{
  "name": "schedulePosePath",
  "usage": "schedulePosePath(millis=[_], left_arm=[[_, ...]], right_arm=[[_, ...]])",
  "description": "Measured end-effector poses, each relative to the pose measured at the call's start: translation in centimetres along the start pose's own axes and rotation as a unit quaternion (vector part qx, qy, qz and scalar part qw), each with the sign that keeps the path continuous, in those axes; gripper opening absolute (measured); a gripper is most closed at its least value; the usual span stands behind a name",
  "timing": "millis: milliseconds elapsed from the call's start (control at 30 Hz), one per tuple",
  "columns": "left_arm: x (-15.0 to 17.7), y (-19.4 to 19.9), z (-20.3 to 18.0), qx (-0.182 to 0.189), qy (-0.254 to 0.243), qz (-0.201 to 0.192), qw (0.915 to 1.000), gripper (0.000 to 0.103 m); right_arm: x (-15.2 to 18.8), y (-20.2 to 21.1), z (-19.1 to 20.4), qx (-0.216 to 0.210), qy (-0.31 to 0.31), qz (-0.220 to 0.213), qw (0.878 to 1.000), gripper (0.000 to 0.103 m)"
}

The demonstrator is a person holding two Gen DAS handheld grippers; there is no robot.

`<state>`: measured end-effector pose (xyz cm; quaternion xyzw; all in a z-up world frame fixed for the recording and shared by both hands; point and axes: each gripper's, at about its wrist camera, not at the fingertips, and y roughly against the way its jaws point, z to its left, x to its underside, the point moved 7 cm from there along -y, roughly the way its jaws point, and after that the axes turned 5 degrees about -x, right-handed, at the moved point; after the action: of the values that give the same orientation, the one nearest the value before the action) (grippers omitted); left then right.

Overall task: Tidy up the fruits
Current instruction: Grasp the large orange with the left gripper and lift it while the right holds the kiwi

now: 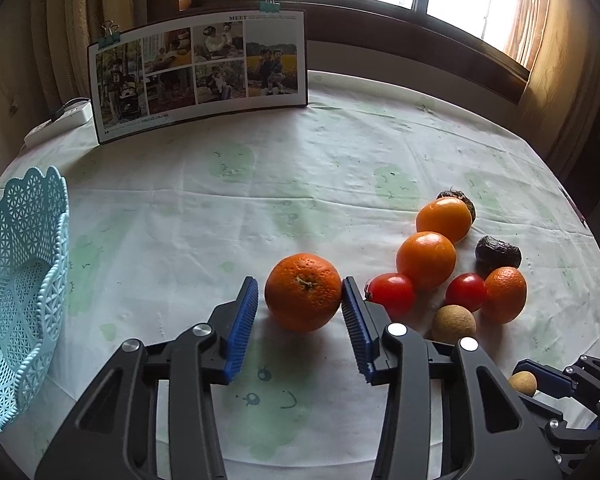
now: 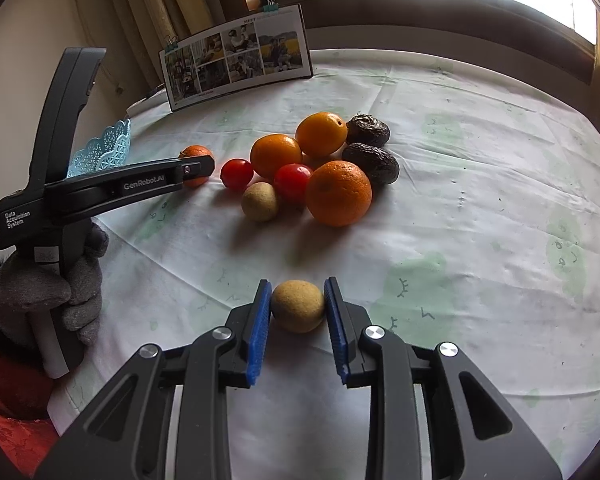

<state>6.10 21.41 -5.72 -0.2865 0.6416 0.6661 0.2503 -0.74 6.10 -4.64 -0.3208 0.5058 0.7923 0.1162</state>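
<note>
The left claw (image 1: 300, 312) stands open astride a rough-skinned round orange tangerine (image 1: 303, 291). Its right pad touches or nearly touches the peel, while a clear gap shows at its left pad, so nothing is gripped yet. The fruit sits squarely between the fingertips, stem dimple facing up, with no long axis to favour. The right claw (image 2: 297, 316) has a small tan round longan-like fruit (image 2: 298, 306) between its blue ribbed pads, which seem to touch it on both sides; whether it is pressing I cannot tell. The scalloped pale-blue plastic lattice basket (image 1: 24, 280) stands at the worktop's left edge, nearer the left claw, probably the destination. The remaining oranges, red tomatoes and dark wrinkled fruits cluster toward the right side. The round worktop (image 1: 260, 184) wears a creased white cloth with pale green prints; a clipped photo board (image 1: 198, 74) leans at its far edge under a window.
</note>
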Motion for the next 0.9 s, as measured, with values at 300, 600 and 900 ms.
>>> schedulePosePath(millis=[300,600,900], left_arm=[[-0.8,3.1,2.2,-0.023,0.012,-0.040,0.9989,0.045],[-0.5,3.4,3.0,-0.004,0.023,-0.034,0.9991,0.045],[-0.2,1.0,1.4,0.019,0.014,0.001,0.9997,0.058]], right_arm=[[-0.5,0.1,0.4,0.008,-0.005,-0.007,1.000,0.027],[-0.6,0.6,0.9,0.017,-0.012,-0.010,1.000,0.027],[-0.5,0.4,0.8,0.012,-0.019,-0.004,1.000,0.028]])
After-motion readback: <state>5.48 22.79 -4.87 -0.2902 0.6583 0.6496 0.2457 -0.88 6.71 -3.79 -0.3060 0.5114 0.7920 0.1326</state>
